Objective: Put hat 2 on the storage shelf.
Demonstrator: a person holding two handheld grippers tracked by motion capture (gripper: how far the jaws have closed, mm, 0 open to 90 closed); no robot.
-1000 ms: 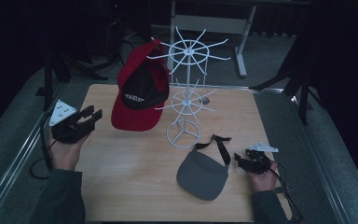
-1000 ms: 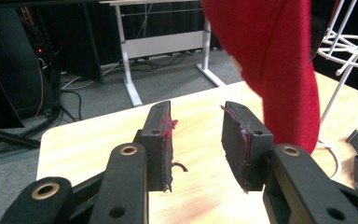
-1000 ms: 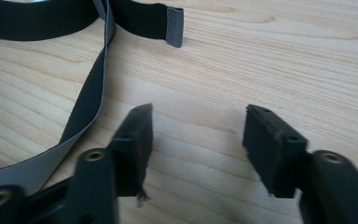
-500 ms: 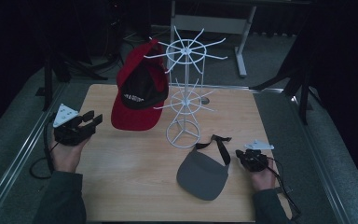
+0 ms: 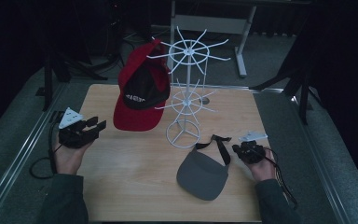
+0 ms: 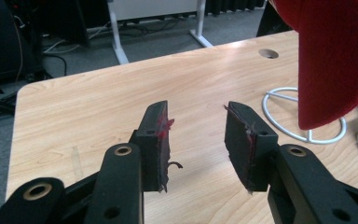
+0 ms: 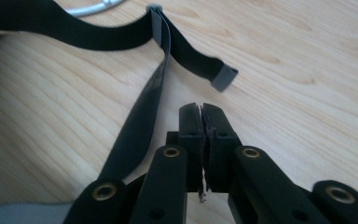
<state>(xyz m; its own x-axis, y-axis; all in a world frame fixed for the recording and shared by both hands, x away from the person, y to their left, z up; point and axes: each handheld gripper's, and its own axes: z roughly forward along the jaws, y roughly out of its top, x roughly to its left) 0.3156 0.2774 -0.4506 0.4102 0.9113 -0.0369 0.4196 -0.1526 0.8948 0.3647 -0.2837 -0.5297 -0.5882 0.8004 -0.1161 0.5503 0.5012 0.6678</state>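
Seen from high above the near edge of the tabletop (image 5: 135,186), looking forward and down. Seen low and close along the left gripper (image 6: 196,135), facing the white rack's base ring (image 6: 303,116). Seen closer still along the right gripper (image 7: 202,122), facing a black strap (image 7: 140,116).

Wood-grain table (image 5: 135,186), white wire rack (image 5: 186,100), cloth cap (image 5: 142,95)

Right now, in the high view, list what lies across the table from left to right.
left gripper → red cap → white wire rack → grey visor → right gripper
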